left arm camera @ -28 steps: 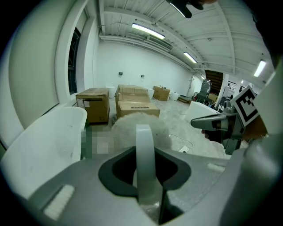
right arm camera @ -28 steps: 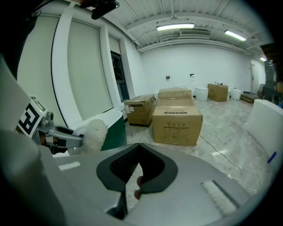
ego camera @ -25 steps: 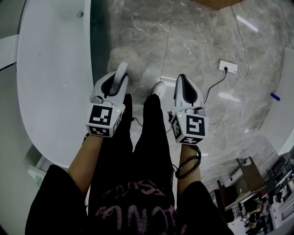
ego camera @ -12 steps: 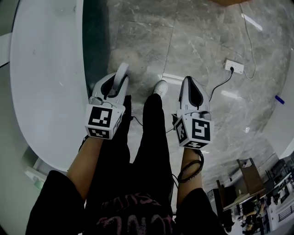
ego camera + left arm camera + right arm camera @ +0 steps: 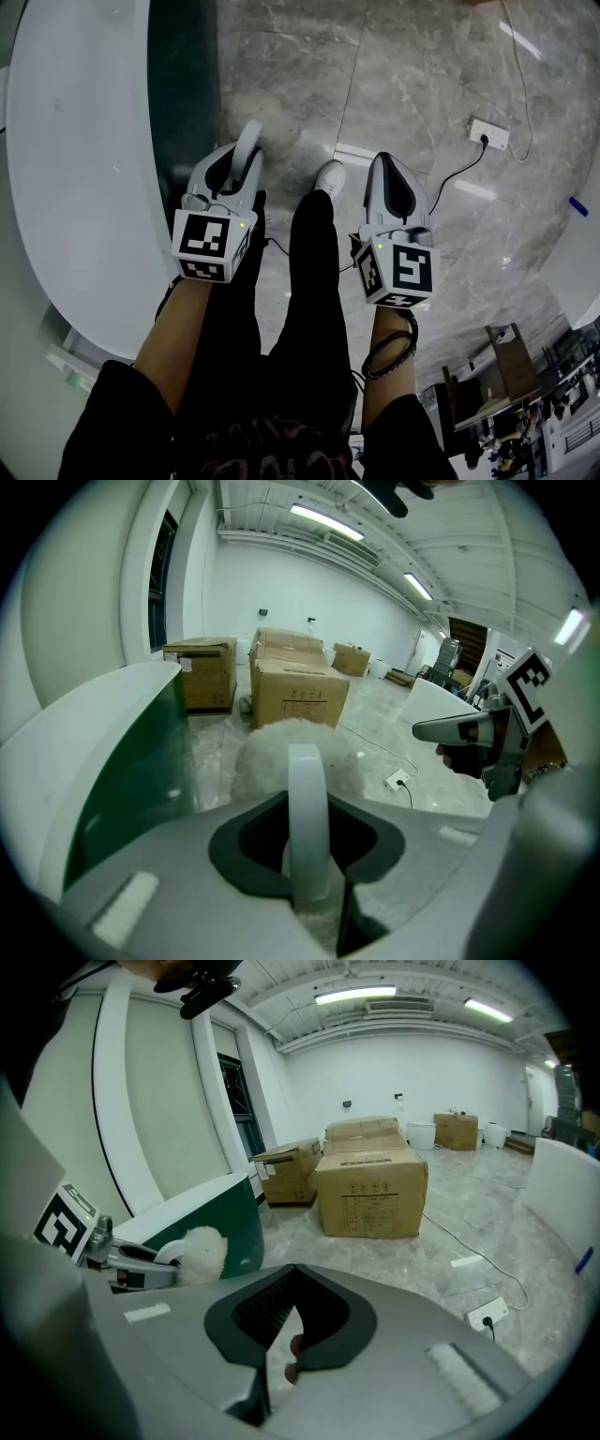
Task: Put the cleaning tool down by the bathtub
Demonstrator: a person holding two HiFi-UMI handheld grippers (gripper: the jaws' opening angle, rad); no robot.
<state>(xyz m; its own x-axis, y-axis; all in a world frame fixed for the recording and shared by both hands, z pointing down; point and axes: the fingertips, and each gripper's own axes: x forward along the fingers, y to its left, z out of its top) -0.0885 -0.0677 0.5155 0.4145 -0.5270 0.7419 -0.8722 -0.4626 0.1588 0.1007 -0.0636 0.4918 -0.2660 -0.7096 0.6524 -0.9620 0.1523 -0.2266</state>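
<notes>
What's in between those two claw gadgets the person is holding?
In the head view, the person's black-trousered leg and white shoe lie between the left gripper and right gripper.

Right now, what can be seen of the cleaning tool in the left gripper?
The cleaning tool has a flat, pale, plastic-looking handle ending in a fluffy white head. The left gripper is shut on the handle, with the head sticking out beyond the jaws. It hangs over the marbled floor, close beside the bathtub. Whether the head touches the floor cannot be told.
</notes>
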